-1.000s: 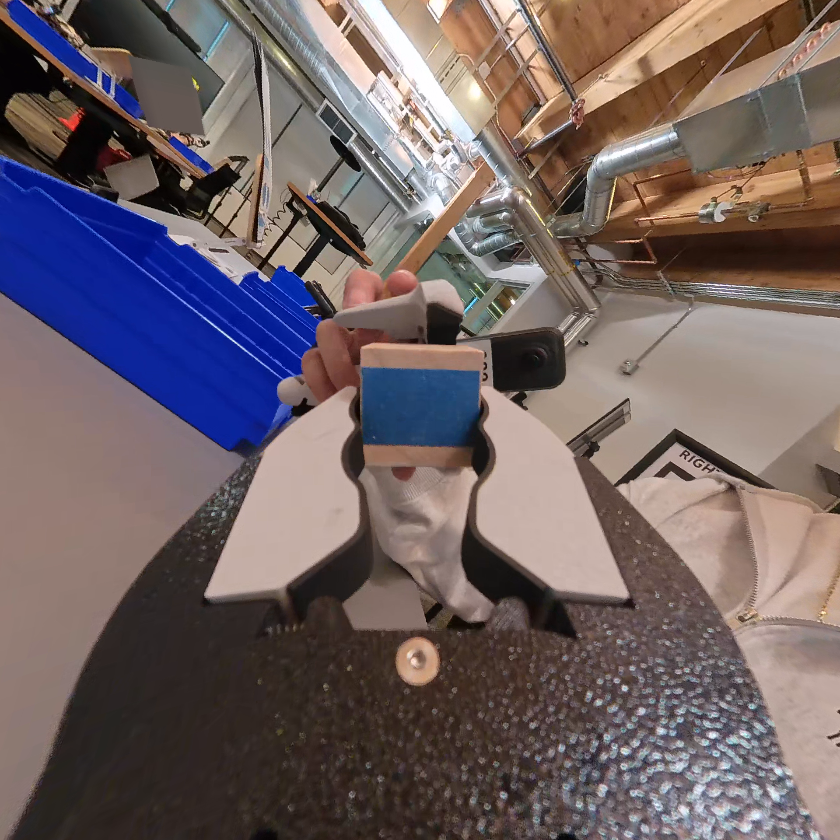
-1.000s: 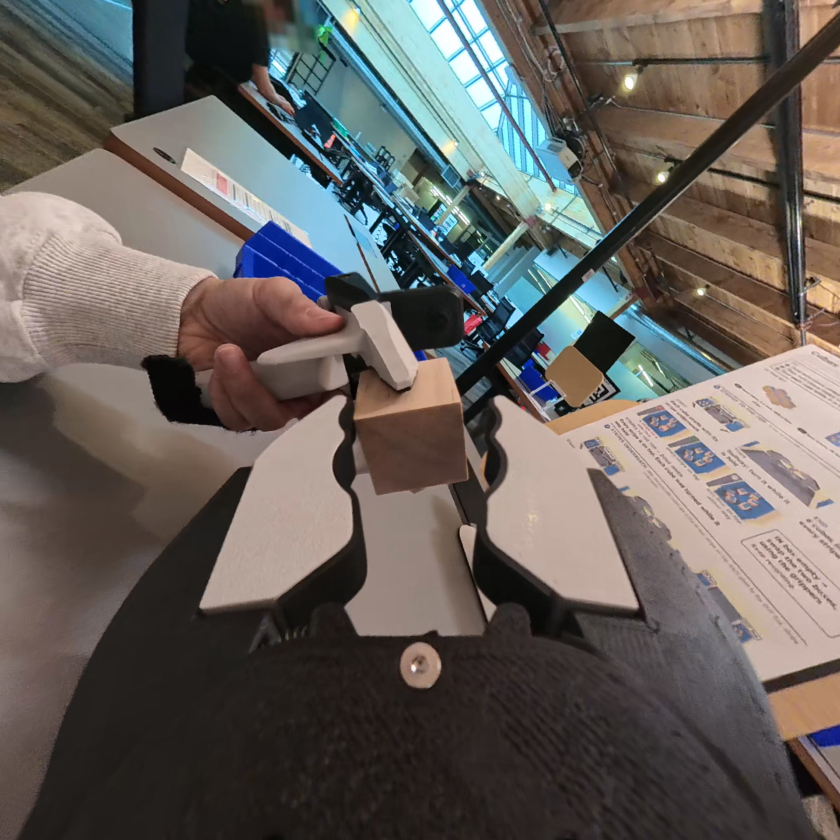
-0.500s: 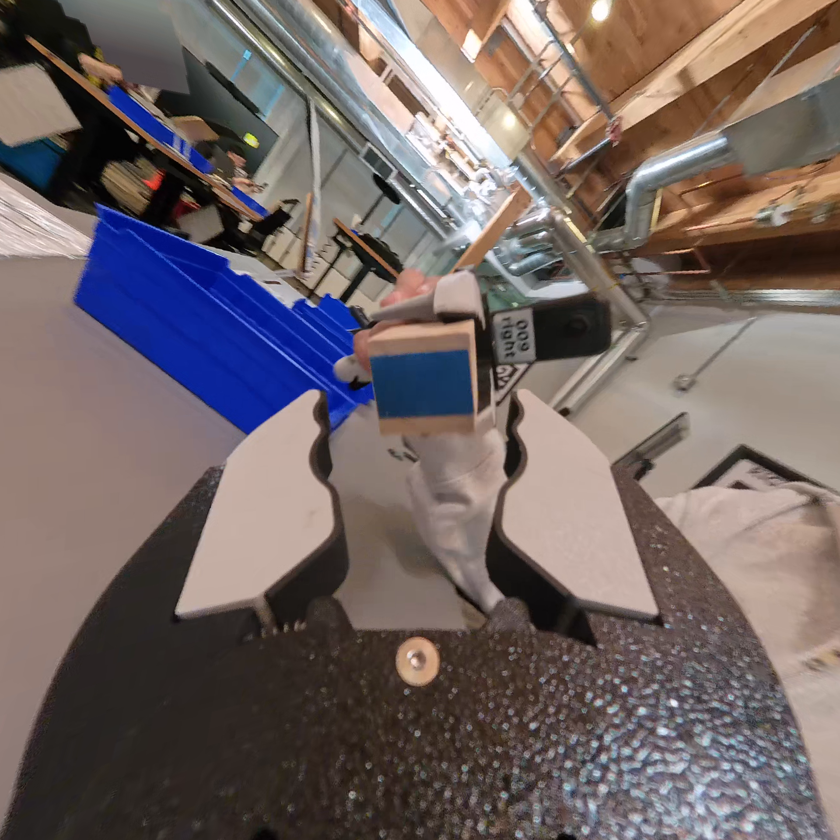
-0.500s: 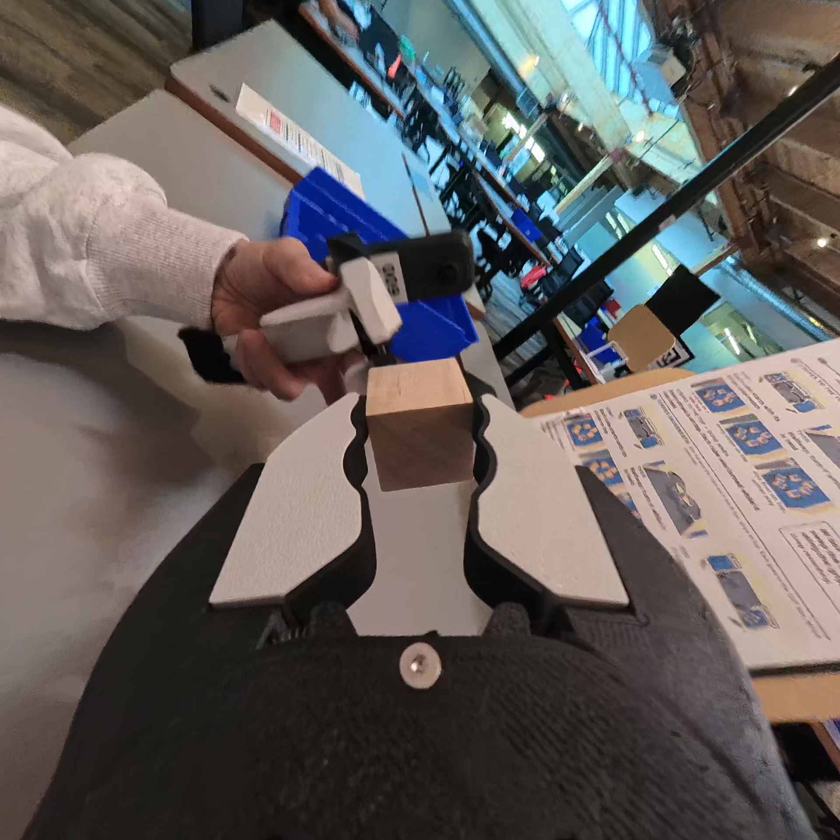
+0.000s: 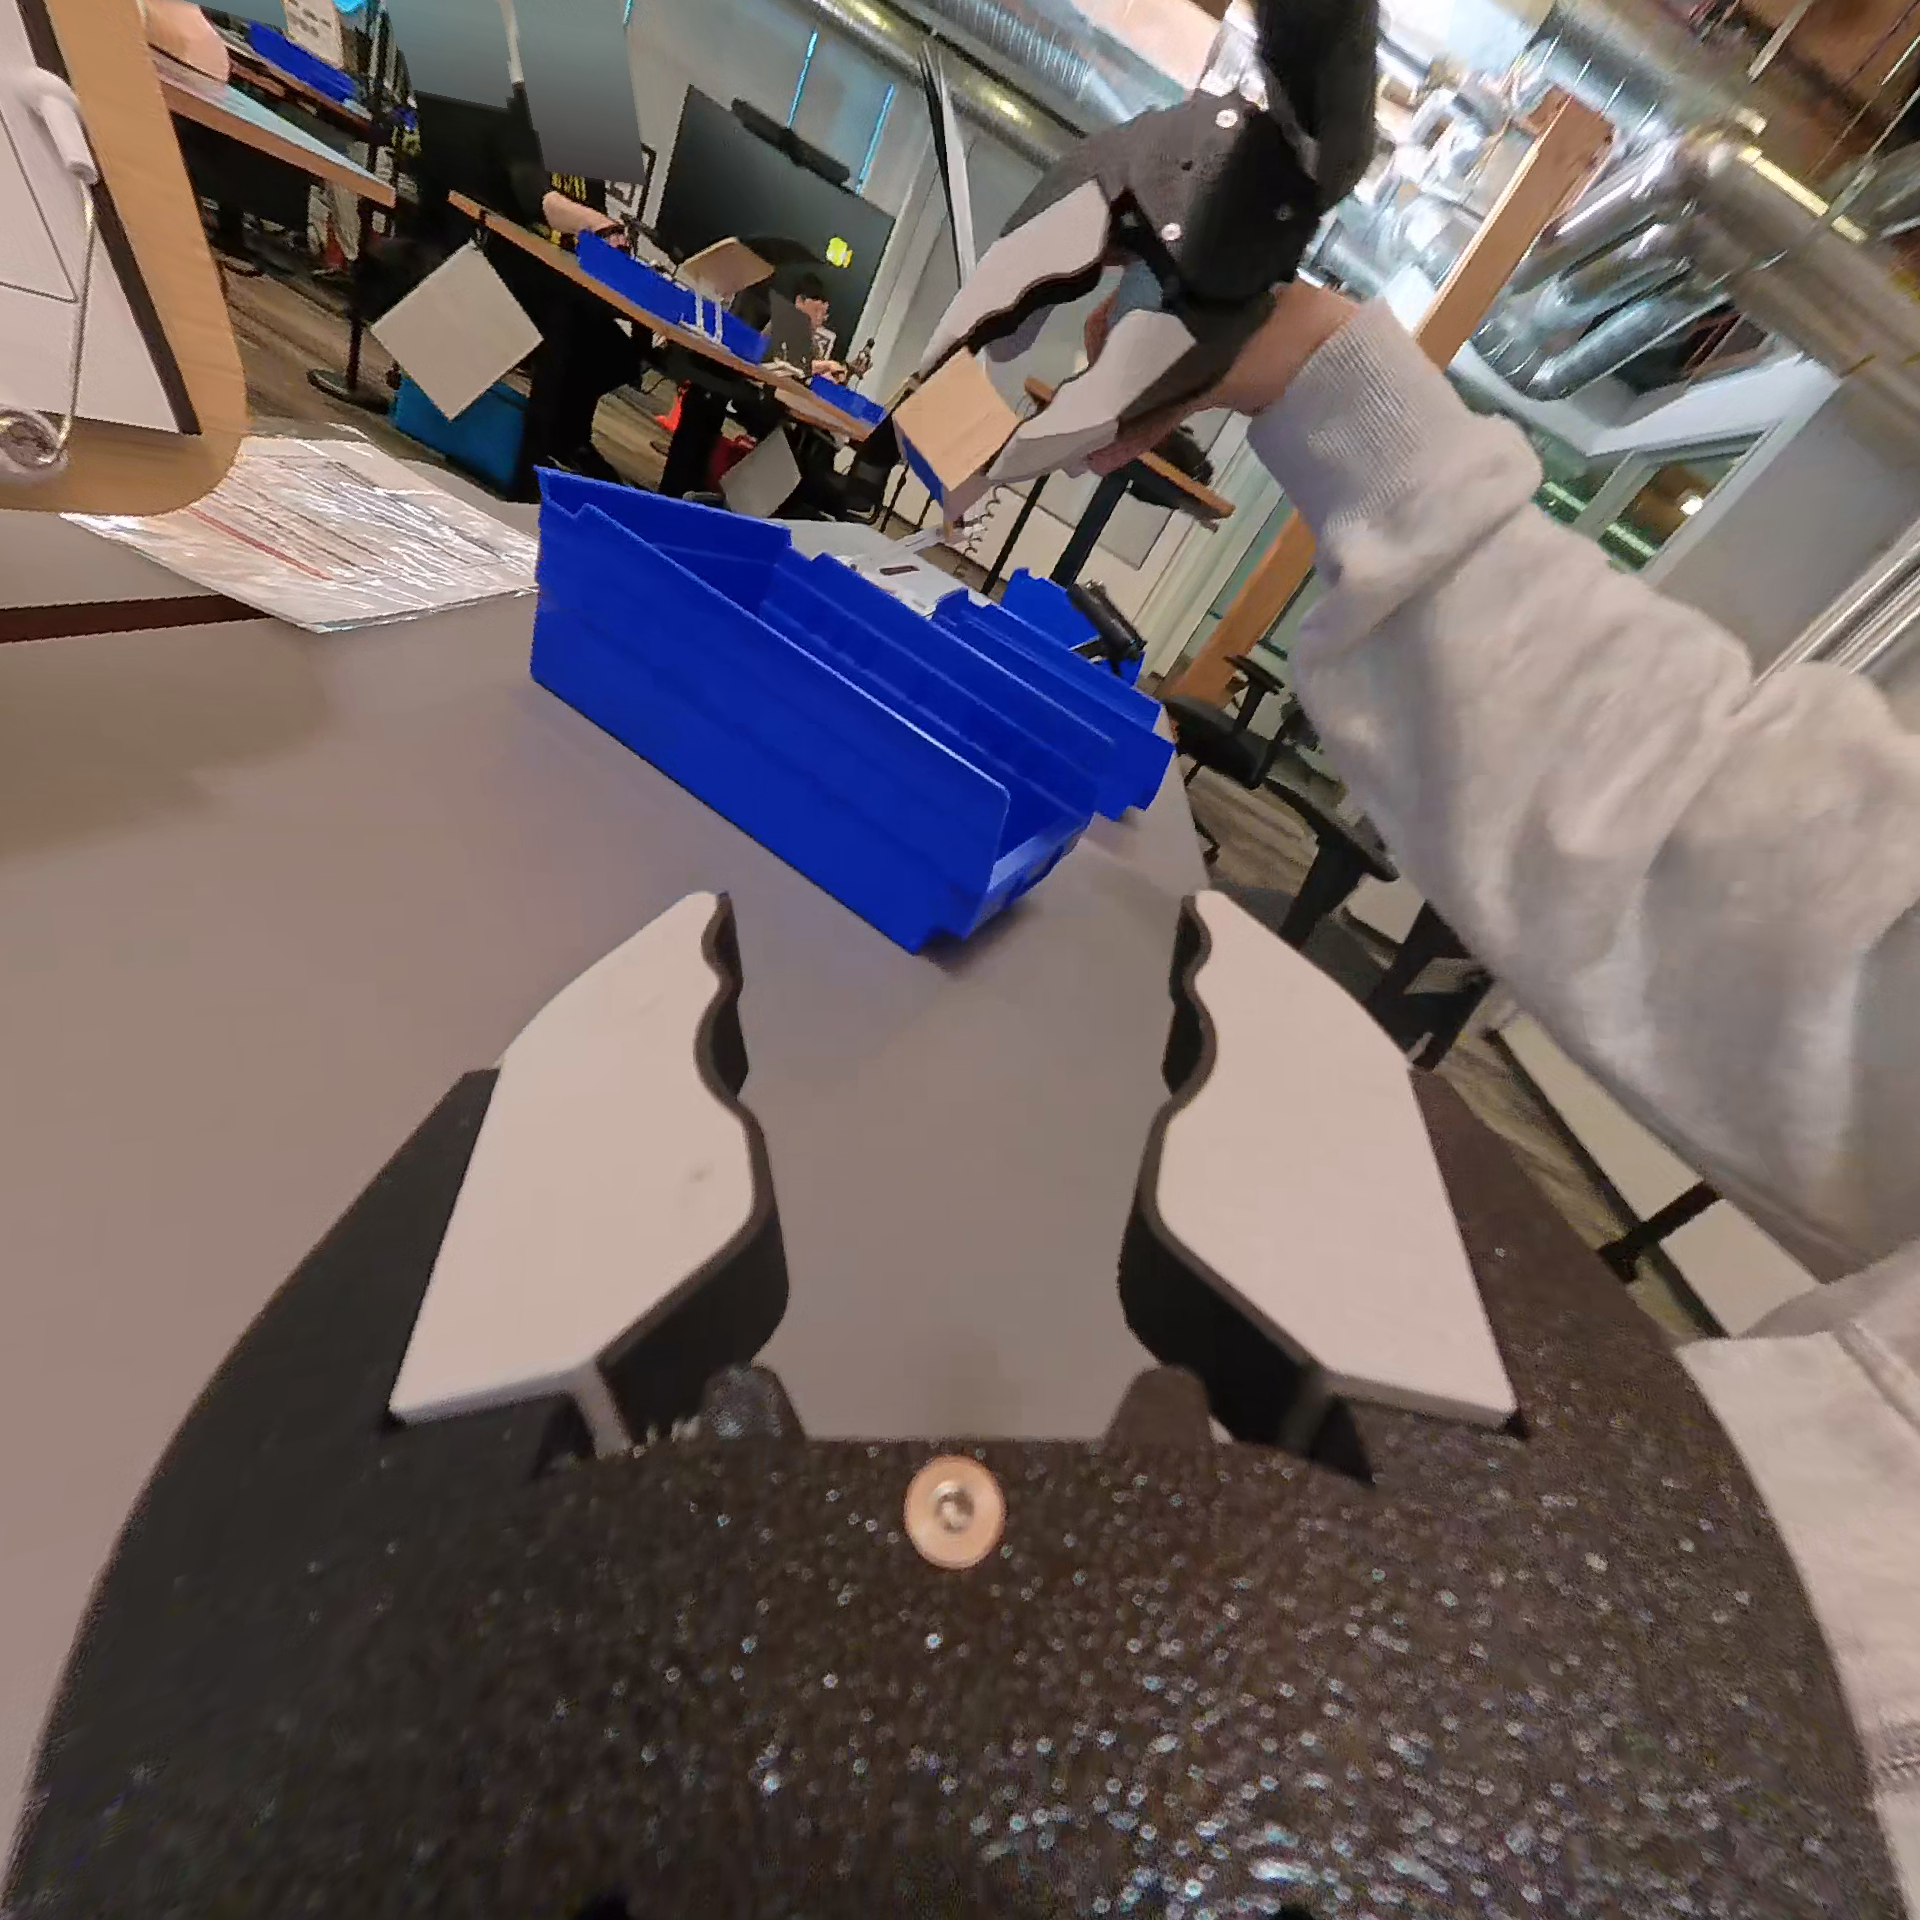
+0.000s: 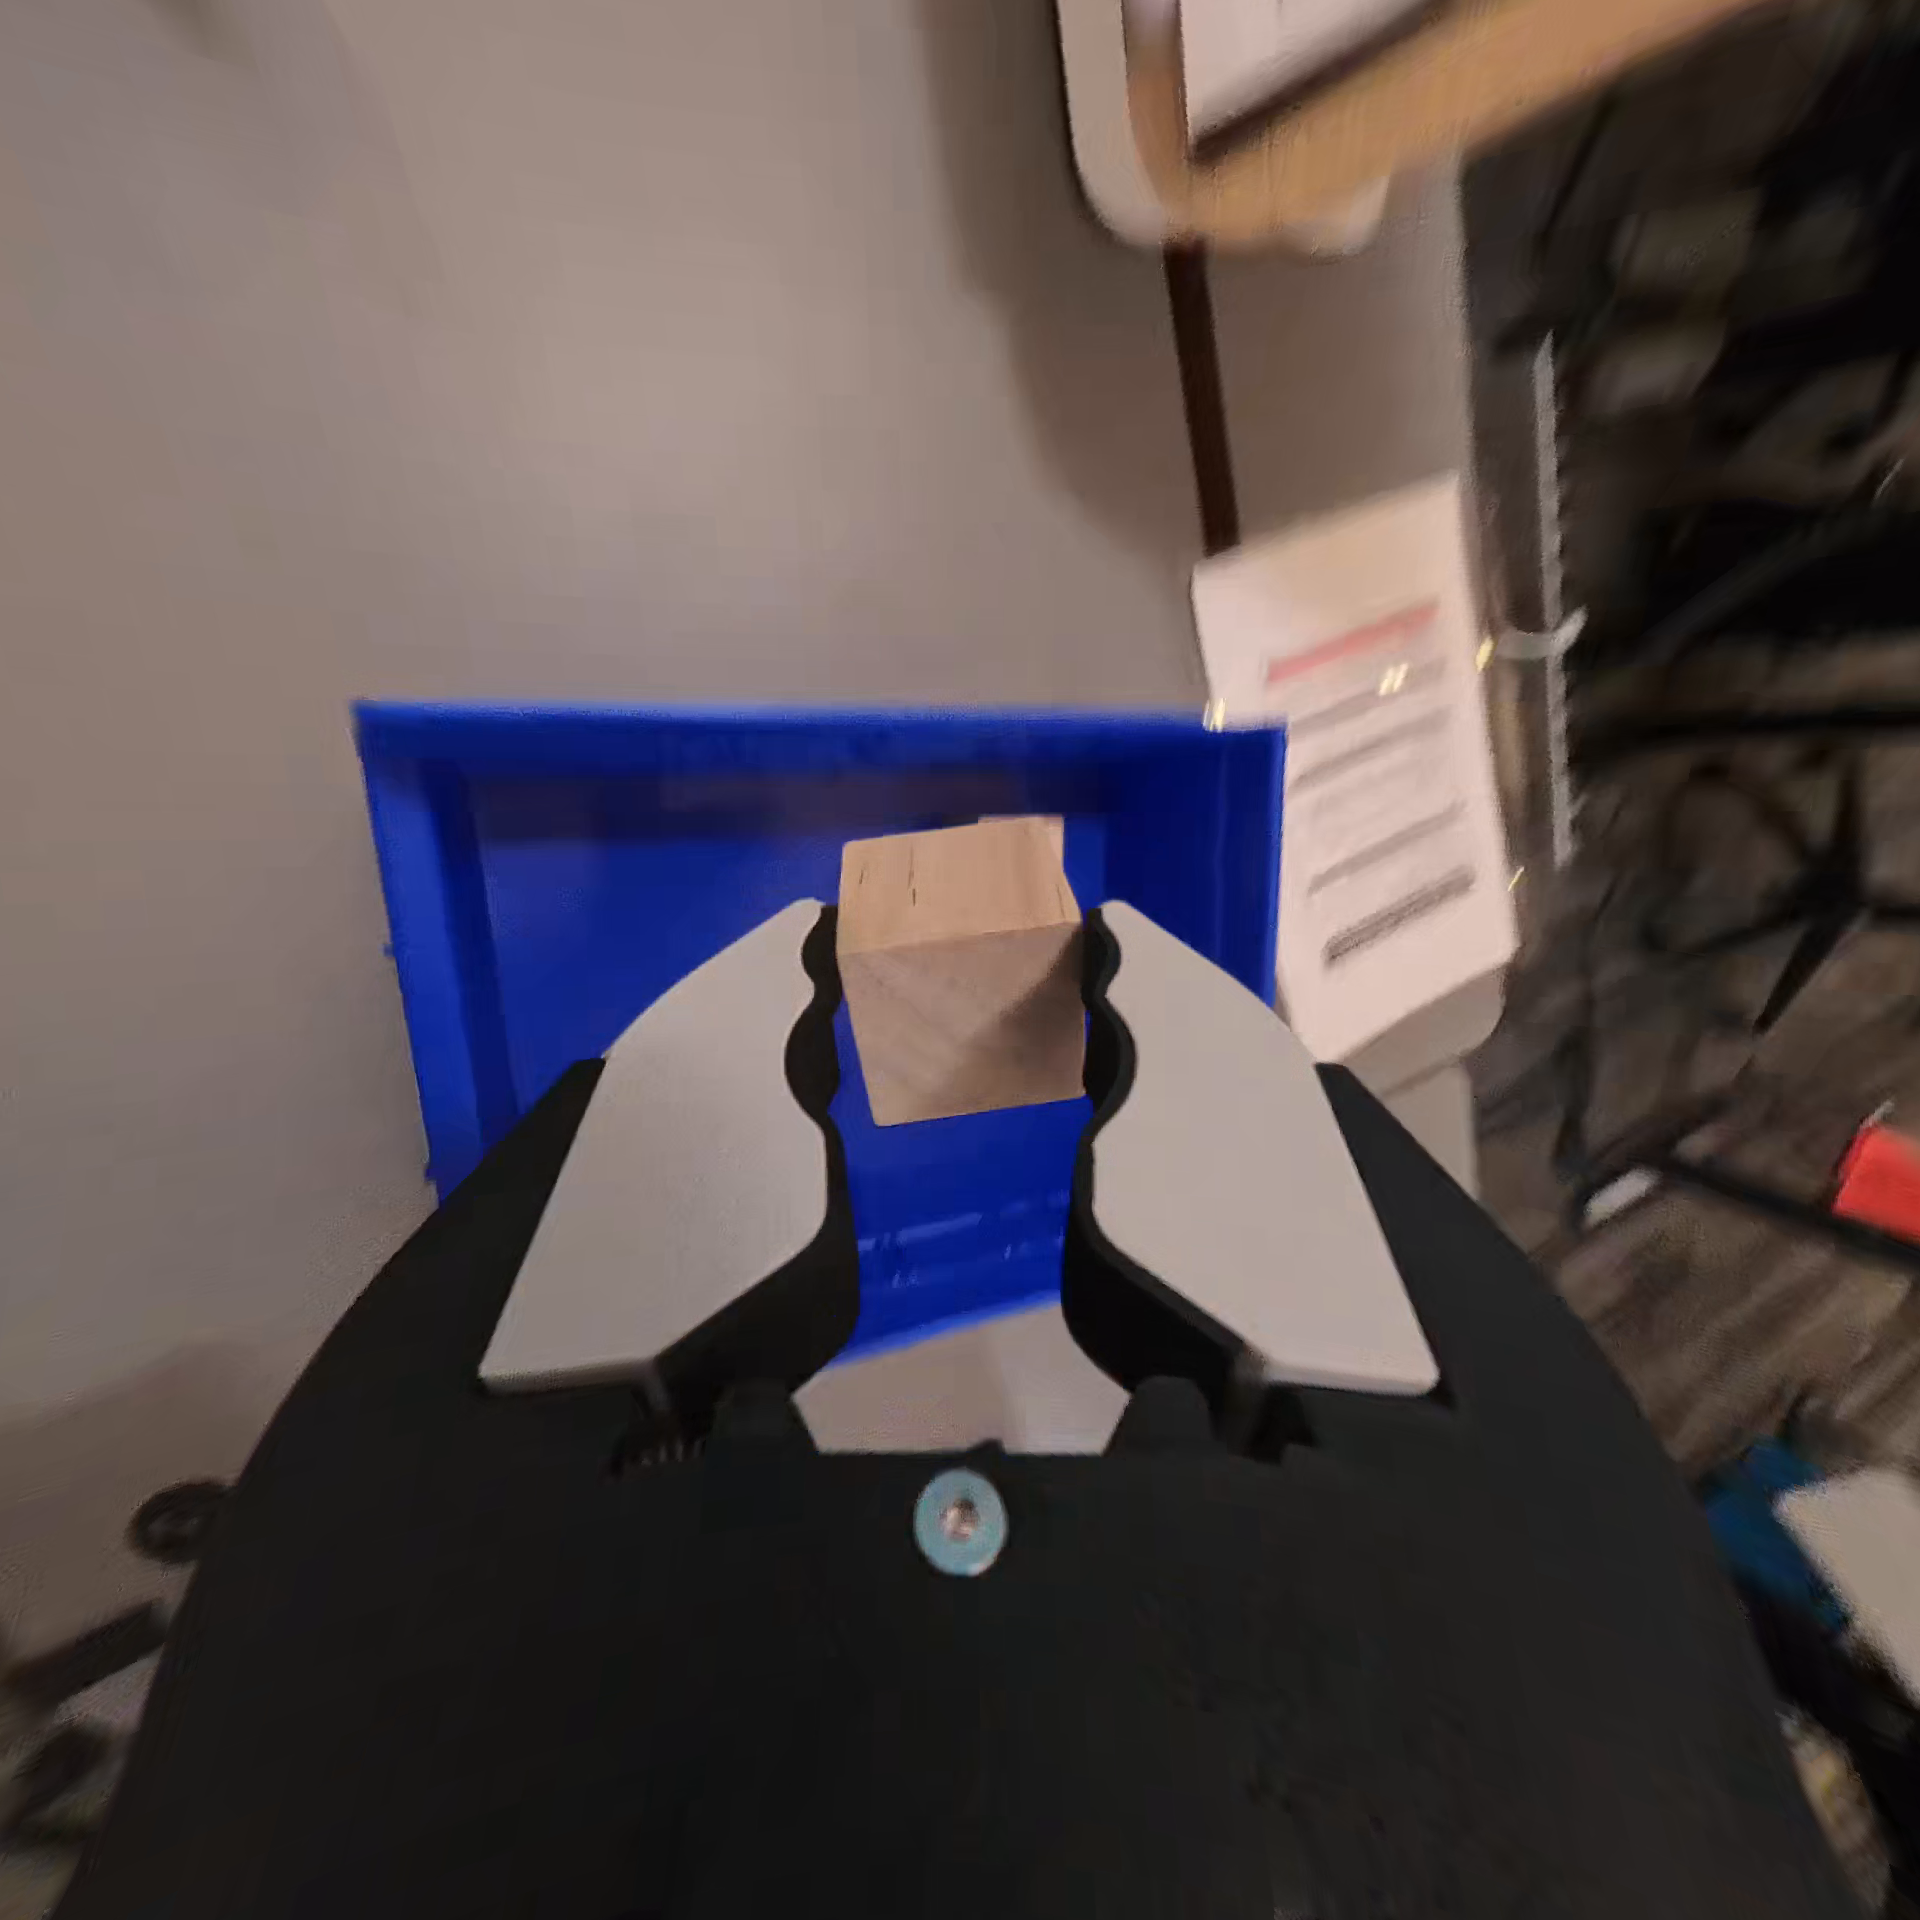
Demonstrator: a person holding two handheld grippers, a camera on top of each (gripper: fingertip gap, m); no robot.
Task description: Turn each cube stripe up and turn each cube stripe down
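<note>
Hanging above a blue bin [image 6: 416,935], the right gripper [image 6: 956,935] is seen clamped on a wooden cube [image 6: 961,966], plain faces showing; the left gripper [image 5: 956,935] is held wide apart and empty over the grey table [image 5: 260,831].

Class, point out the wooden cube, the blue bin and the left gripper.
wooden cube [image 6: 961,997], right wrist view, near face.
blue bin [image 6: 644,935], right wrist view, inner floor.
left gripper [image 5: 956,925], left wrist view, between fingertips.

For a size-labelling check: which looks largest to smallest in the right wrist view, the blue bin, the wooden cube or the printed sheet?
1. blue bin
2. printed sheet
3. wooden cube, though nearer the camera
</note>
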